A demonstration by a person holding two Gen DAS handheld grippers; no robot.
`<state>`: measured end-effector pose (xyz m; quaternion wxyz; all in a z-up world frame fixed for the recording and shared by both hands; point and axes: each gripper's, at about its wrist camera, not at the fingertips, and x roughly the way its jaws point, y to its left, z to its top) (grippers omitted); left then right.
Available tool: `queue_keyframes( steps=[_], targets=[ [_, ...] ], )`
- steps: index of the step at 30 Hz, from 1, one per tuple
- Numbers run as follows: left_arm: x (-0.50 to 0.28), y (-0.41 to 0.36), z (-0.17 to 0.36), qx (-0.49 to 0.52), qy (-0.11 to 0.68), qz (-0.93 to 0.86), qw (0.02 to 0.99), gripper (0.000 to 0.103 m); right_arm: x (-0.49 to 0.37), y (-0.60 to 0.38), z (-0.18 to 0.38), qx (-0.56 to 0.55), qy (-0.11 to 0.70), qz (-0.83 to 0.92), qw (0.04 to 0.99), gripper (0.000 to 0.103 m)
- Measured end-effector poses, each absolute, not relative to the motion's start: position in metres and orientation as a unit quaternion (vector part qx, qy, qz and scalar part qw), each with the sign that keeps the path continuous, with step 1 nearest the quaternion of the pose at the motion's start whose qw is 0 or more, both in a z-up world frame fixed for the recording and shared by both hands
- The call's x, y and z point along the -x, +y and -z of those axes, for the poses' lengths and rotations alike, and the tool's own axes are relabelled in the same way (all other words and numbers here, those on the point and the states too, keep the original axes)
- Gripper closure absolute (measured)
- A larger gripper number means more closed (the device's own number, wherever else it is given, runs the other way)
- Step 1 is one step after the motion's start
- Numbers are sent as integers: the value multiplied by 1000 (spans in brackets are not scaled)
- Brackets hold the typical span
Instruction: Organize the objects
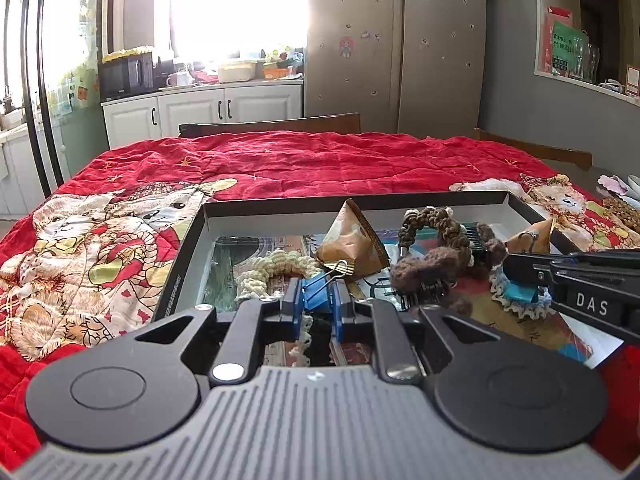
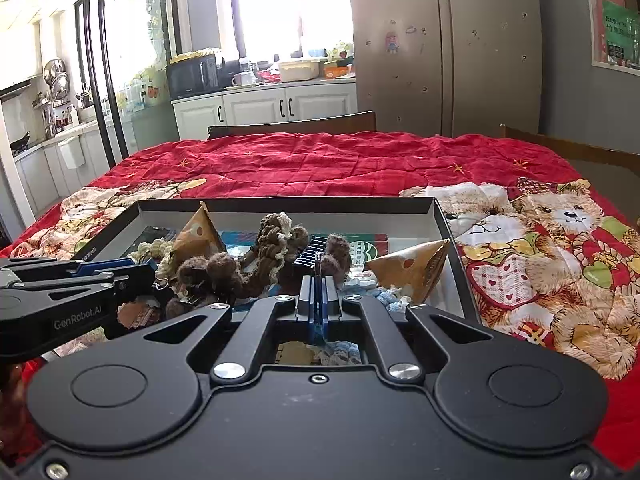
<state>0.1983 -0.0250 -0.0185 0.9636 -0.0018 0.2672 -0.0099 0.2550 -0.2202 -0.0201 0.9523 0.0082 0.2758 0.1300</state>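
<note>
A shallow black-rimmed box (image 1: 320, 207) lies on the red bear-print quilt (image 1: 280, 160), holding several small items. My left gripper (image 1: 316, 312) hangs low over the box's near left part. A blue binder clip (image 1: 316, 298) sits between its blue pads (image 1: 294, 308), which stand a sliver wider than the clip, so the jaws are open. In the right wrist view the left gripper (image 2: 150, 276) enters from the left. My right gripper (image 2: 318, 304) is shut over the box's near middle, with nothing clearly between its pads. The left wrist view shows the right gripper (image 1: 510, 268) coming in from the right.
In the box lie two brown triangular paper packets (image 1: 352, 240) (image 2: 412, 268), a brown crocheted ring (image 1: 436, 224), a cream crocheted piece (image 1: 276, 260), a fuzzy brown hair claw (image 1: 424, 272) and light blue lace (image 2: 384, 296). Chair backs (image 1: 272, 124) stand behind the table.
</note>
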Motion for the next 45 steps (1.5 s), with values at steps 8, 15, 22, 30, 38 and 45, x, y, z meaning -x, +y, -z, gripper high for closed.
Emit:
queue_keyframes(
  steps=[8, 15, 22, 30, 38, 45],
  targets=[
    [-194, -27, 18, 0, 264, 15, 964, 58, -254, -219, 22, -7, 281, -129, 951, 91],
    [-187, -31, 12, -12, 246, 15, 969, 40, -250, -216, 19, 4, 274, -129, 953, 74],
    [-180, -32, 6, -18, 236, 12, 972, 29, -246, -216, 16, 6, 271, -128, 954, 70],
    [-167, -29, -5, -22, 225, 5, 974, 15, -238, -218, 9, 6, 267, -130, 955, 66],
    [-153, -26, -13, -28, 226, -8, 974, 6, -225, -222, -4, 1, 260, -130, 957, 56],
    [-135, -21, -23, -30, 226, -12, 974, 0, -203, -223, -18, 9, 256, -130, 958, 44]
  ],
)
